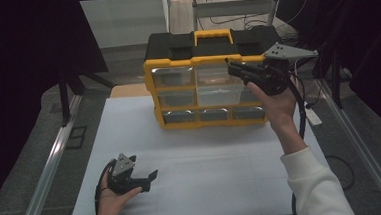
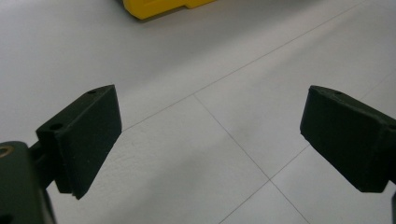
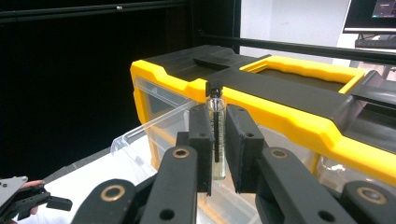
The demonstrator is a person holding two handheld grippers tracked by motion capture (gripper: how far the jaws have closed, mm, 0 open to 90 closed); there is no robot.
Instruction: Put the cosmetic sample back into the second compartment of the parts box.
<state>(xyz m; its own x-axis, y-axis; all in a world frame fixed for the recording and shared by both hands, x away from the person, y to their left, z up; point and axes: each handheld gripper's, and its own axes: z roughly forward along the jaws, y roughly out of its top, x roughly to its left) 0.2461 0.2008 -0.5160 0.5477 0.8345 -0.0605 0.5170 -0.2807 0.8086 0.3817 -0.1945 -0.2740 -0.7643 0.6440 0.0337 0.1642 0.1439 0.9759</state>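
Right gripper view: the right gripper [image 3: 217, 140] pinches a small vial [image 3: 216, 135] upright above the open drawer [image 3: 154, 123]. The left gripper [image 2: 210, 140] rests with its jaws wide apart and nothing between them. Any tilt could slip the slim vial past the drawer.

Left claw [image 1: 150, 177] held low, jaws spread wide, nothing between them. Right claw [image 3: 218, 140] raised, jaws clamped together.

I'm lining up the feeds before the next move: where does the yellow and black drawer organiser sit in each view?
High view: the drawer organiser stands at the table's far edge, centre, a clear drawer pulled out.
Left gripper view: a yellow corner of it at the top edge.
Right gripper view: it spans the middle and right, behind the right gripper, which clamps a small vial.
Shared landmark: its yellow frame.
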